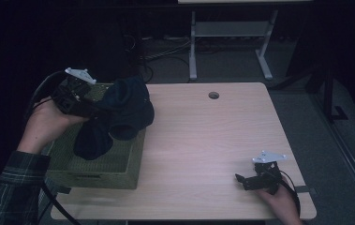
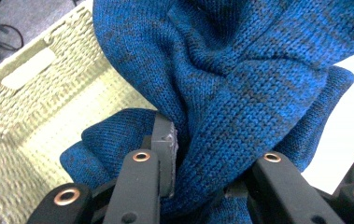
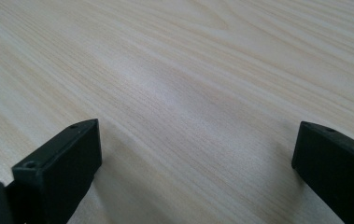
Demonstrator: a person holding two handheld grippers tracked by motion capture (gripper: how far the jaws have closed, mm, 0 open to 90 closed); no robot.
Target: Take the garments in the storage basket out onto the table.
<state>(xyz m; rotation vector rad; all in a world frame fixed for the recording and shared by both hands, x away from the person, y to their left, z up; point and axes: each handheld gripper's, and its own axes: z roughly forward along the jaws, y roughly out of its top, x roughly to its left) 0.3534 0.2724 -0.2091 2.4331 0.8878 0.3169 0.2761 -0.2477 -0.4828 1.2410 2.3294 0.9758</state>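
The blue knitted garment [image 1: 119, 115] hangs bunched above the woven basket [image 1: 119, 166], its lower folds drooping into the basket's open top. The left gripper [image 1: 93, 110], over the basket's far left corner, has its jaws pinched on a thick fold of the knit; in the left gripper view the fabric [image 2: 240, 93] bulges between both jaws. Well to the basket's right, near the table [image 1: 203, 140] front edge, the right gripper [image 1: 245, 180] rests with jaws spread wide over bare wood.
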